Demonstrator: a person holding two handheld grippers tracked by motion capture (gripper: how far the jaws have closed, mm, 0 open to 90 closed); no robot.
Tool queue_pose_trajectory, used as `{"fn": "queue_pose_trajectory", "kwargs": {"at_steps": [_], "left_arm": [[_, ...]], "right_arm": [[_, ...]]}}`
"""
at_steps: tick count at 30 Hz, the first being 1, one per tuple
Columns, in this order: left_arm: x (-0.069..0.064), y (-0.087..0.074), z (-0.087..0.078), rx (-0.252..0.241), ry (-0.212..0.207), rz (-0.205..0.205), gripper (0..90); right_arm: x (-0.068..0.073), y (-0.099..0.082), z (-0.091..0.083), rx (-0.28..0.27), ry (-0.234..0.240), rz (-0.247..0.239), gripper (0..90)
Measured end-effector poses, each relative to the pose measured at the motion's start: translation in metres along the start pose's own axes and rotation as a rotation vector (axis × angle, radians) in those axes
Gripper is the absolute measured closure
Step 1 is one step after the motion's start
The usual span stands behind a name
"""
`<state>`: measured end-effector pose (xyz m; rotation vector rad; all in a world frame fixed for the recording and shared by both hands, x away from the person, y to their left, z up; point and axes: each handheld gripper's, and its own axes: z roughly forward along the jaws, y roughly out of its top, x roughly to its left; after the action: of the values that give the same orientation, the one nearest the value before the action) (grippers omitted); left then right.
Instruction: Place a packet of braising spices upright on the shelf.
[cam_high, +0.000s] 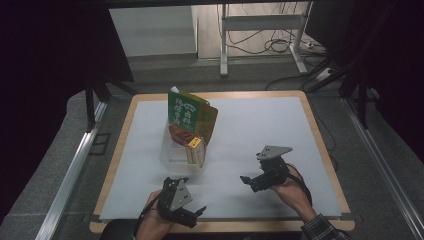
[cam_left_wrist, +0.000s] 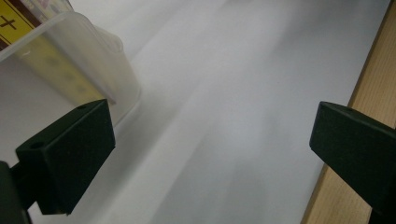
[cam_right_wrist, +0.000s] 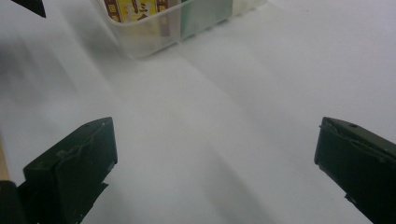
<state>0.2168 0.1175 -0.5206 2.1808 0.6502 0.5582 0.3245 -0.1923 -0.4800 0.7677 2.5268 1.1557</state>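
A clear plastic bin (cam_high: 172, 159) stands on the white table mat (cam_high: 250, 135), holding upright snack packets: a green one (cam_high: 182, 111), an orange one (cam_high: 206, 122) and a small yellow box (cam_high: 195, 150). My left gripper (cam_high: 192, 215) is near the front edge, just in front of the bin, open with nothing between its jaws. My right gripper (cam_high: 248, 182) is to the right of the bin, open and empty, pointing left. The left gripper view shows the bin's corner (cam_left_wrist: 100, 65) at upper left. In the right gripper view the bin (cam_right_wrist: 154, 32) stands ahead at the top.
The wooden table edge (cam_left_wrist: 359, 93) runs along the mat's right side in the left gripper view. Beyond the table are a metal frame (cam_high: 225, 40) and cables on the floor. Bare mat lies to the right of and behind the bin.
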Motion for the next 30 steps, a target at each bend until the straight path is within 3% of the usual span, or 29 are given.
{"fn": "queue_pose_trajectory", "kwargs": {"at_steps": [7,30], "left_arm": [[0.0,0.0,0.0,-0.001,0.003,-0.002,0.0],[0.001,0.0,0.0,0.002,0.004,-0.004,0.0]], "right_arm": [[-0.004,-0.009,-0.013,-0.006,-0.037,0.01,0.0],[-0.014,-0.034,-0.042,-0.02,-0.082,0.056,0.0]]}}
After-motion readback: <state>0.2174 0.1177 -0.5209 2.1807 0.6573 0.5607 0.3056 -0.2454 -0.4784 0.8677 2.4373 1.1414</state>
